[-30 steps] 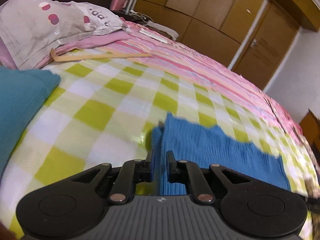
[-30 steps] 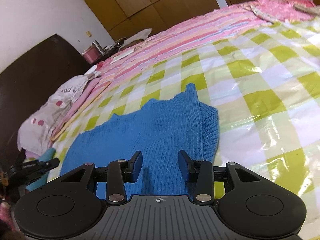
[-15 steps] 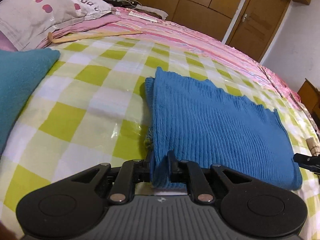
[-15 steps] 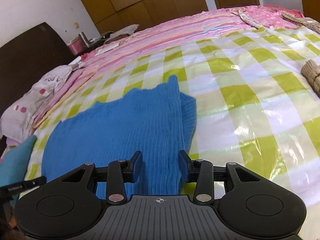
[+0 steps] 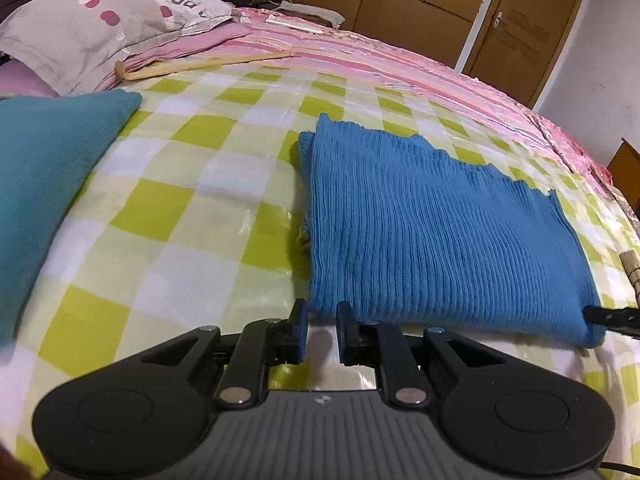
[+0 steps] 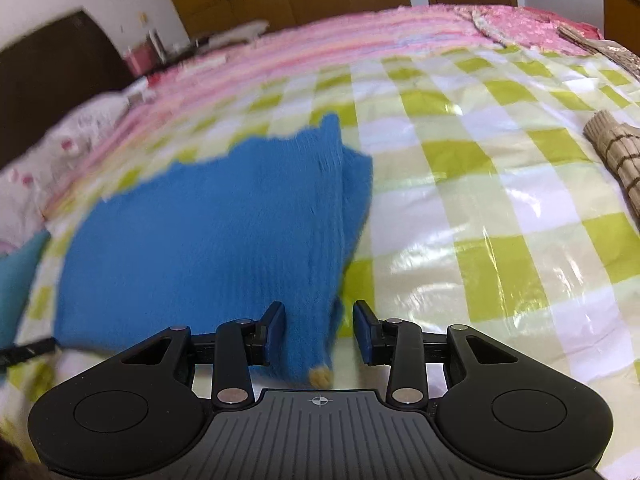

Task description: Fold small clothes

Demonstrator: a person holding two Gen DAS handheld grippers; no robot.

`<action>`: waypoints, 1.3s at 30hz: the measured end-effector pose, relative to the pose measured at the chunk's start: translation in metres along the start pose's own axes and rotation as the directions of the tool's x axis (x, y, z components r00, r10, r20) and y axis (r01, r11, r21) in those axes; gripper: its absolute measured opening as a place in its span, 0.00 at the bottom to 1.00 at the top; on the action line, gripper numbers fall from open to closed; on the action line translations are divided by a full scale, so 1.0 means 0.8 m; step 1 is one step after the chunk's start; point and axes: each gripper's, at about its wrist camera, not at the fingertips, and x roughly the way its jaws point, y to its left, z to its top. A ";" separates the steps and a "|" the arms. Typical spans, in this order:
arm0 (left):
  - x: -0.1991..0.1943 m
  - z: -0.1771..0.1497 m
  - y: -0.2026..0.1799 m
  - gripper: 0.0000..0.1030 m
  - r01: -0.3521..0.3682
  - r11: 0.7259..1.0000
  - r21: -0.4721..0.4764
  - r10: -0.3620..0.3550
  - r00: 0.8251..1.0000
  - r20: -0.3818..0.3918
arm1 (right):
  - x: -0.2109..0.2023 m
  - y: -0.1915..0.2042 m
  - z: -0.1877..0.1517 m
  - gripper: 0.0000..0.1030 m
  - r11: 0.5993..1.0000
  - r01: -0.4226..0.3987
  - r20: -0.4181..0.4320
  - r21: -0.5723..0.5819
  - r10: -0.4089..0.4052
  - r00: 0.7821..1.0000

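The checked bed cover [image 5: 192, 216] fills both views, with the folded blue sweater [image 5: 432, 232] lying flat across the middle and right of the left view. The teal cushion [image 5: 48, 184] sits at the left edge. Half a second ago the left gripper [image 5: 319, 330] pinched the sweater's near corner; now its jaws stand slightly apart, off the cloth, holding nothing. The right gripper [image 6: 318, 330] is open as before, the sweater's corner lying between its fingers, though blur hides any contact.
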 end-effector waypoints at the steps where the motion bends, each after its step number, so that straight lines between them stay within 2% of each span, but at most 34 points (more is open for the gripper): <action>1: -0.003 -0.002 0.000 0.20 0.000 1.000 -0.002 0.000 1.000 -0.002 | 0.002 0.000 -0.002 0.34 1.000 0.013 -0.009 -0.004 -0.013 1.000; 4: -0.011 -0.005 -0.003 0.20 -0.001 1.000 0.001 0.001 1.000 0.002 | -0.007 0.003 -0.004 0.34 1.000 0.011 0.005 -0.002 -0.011 1.000; 8: -0.013 -0.002 -0.004 0.20 0.041 0.999 -0.007 -0.041 0.999 0.019 | -0.030 0.012 -0.004 0.34 1.000 0.003 0.046 -0.019 -0.002 0.999; 14: 0.004 0.001 0.005 0.20 0.093 0.995 -0.039 -0.091 0.995 0.046 | -0.037 0.054 0.010 0.35 0.996 -0.014 0.071 -0.088 0.020 0.997; 19: 0.015 -0.009 0.013 0.21 0.140 0.989 -0.047 -0.137 0.989 0.053 | -0.019 0.108 0.020 0.36 0.985 -0.041 0.042 -0.169 0.048 0.998; 24: 0.016 -0.002 0.010 0.22 0.159 0.987 0.015 -0.159 0.985 0.062 | 0.008 0.143 0.020 0.36 0.978 -0.056 0.013 -0.202 0.060 0.998; 27: 0.019 -0.002 0.015 0.28 0.190 0.982 -0.008 -0.190 0.980 0.052 | 0.019 0.156 0.019 0.36 0.978 -0.065 -0.007 -0.198 0.065 0.998; 31: 0.022 -0.003 0.018 0.28 0.202 0.979 -0.024 -0.201 0.978 0.052 | 0.025 0.169 0.022 0.37 0.973 -0.070 -0.015 -0.218 0.069 0.998; 39: 0.022 -0.003 0.029 0.28 0.225 0.970 -0.091 -0.219 0.973 0.073 | 0.038 0.218 0.047 0.37 0.954 -0.133 -0.030 -0.270 0.130 0.991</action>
